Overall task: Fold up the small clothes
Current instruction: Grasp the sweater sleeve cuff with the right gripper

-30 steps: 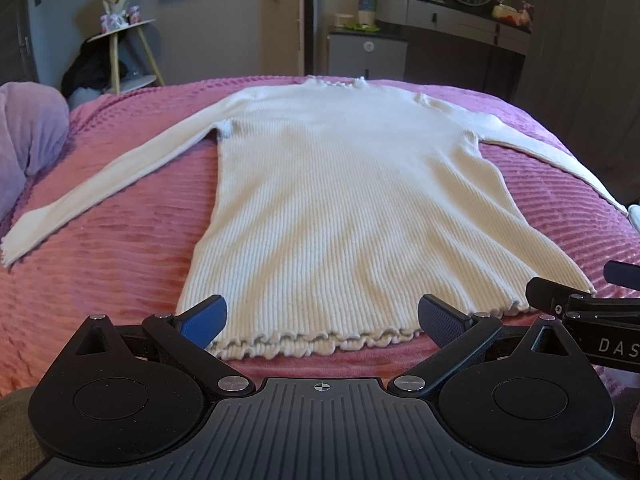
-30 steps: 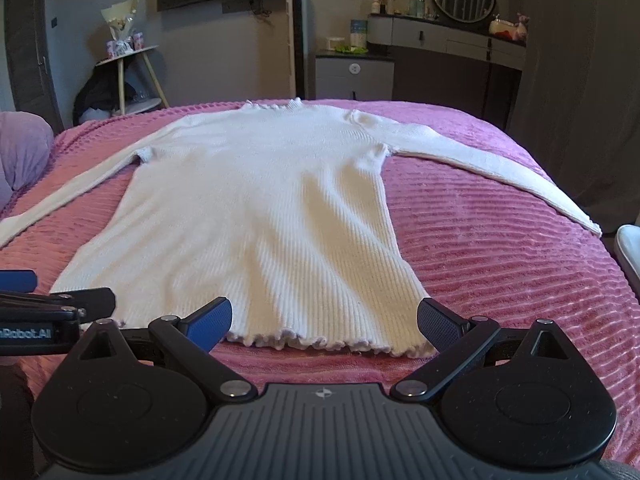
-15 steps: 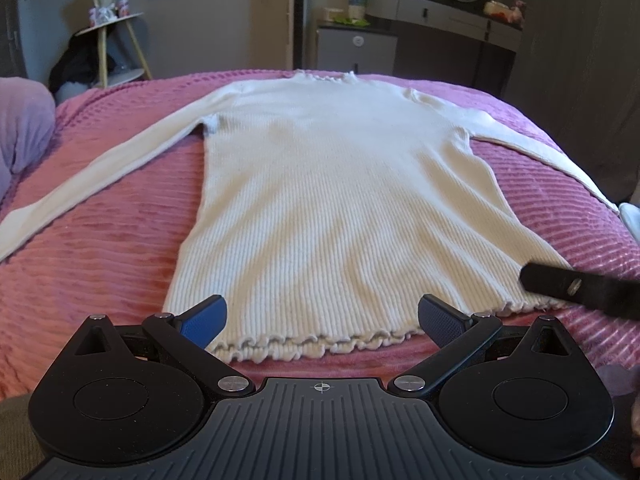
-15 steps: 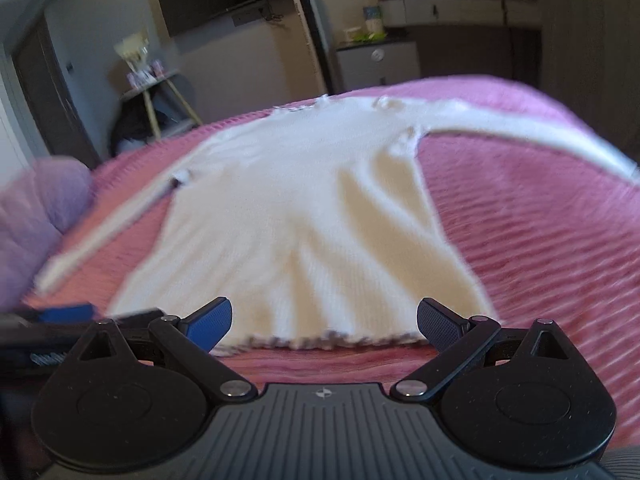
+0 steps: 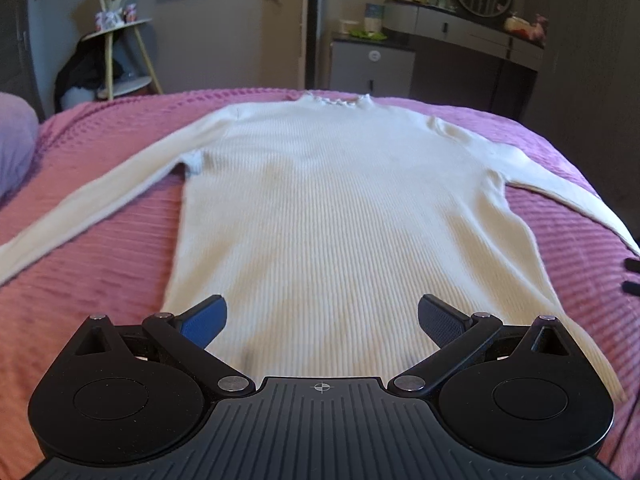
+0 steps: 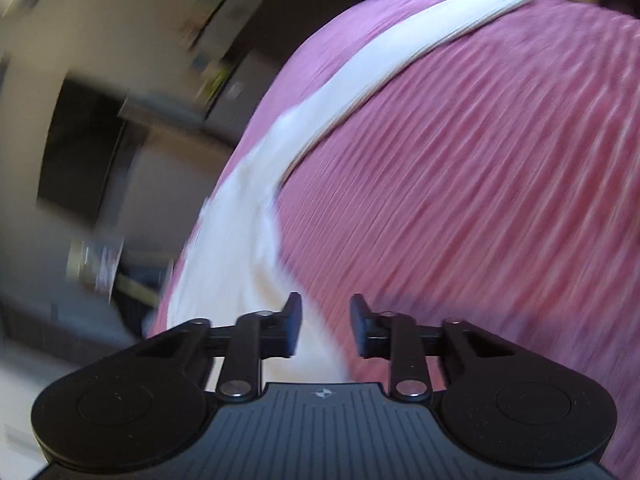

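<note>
Right tongs (image 6: 325, 330) rolled, narrowed over sweater (image 6: 240, 248)

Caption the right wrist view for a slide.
Blurred, tilted view: right gripper, jaws just closing but apart, over the white sweater's edge on a pink bedspread.

Sweater (image 5: 344, 216): cream-white, fine vertical ribbing, frilled neck edge. Bedspread (image 5: 100, 264): pink, horizontal ribbed stripes near, waffle-like texture at far end. Left gripper (image 5: 322, 320): black body, one finger pad blue (image 5: 204, 318), the other dark, dotted. Right gripper (image 6: 325, 330): all black. Pillow (image 5: 14, 140): pale lilac. Vanity (image 5: 460, 30): grey top, dark fronts. Side table (image 5: 120, 28): pale wood legs.
</note>
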Action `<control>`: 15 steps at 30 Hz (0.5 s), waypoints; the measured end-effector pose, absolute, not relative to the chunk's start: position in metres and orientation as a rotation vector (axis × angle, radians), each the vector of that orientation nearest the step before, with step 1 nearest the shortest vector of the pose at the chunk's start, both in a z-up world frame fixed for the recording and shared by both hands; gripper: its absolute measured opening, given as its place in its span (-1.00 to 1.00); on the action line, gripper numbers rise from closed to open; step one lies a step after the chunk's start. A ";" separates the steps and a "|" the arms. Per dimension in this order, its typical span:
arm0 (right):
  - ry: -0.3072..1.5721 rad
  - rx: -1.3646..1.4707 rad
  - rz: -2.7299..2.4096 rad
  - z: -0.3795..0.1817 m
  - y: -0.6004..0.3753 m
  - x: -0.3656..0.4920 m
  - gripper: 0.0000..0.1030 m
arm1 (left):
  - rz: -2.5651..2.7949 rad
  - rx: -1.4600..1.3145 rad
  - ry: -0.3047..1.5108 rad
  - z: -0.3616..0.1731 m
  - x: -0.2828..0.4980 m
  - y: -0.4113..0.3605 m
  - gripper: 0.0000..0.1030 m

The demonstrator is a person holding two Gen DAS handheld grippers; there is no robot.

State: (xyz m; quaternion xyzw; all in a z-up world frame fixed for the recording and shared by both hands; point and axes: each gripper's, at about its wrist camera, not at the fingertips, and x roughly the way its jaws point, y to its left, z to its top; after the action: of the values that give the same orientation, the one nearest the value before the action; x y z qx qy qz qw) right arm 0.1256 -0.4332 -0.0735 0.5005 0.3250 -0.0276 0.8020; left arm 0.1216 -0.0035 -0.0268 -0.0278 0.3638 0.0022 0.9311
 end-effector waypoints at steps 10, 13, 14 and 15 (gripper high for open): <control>0.546 1.122 -0.423 -0.115 -0.544 0.192 -0.51 | 0.049 -0.086 0.804 -0.064 0.141 0.009 1.00; 0.497 1.210 -0.444 -0.131 -0.561 0.203 -0.51 | 0.040 -0.116 0.863 -0.076 0.147 0.011 1.00; 0.482 1.219 -0.447 -0.133 -0.565 0.208 -0.51 | 0.042 -0.101 0.859 -0.077 0.147 0.010 1.00; 0.474 1.217 -0.452 -0.134 -0.567 0.212 -0.52 | 0.039 -0.087 0.856 -0.078 0.146 0.008 1.00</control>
State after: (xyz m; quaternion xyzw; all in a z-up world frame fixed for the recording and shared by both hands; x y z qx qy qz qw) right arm 0.2118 -0.5668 -0.1343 0.5611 0.2187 -0.2082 0.7707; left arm 0.1458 0.0082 -0.0781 -0.0421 0.4148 0.0191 0.9087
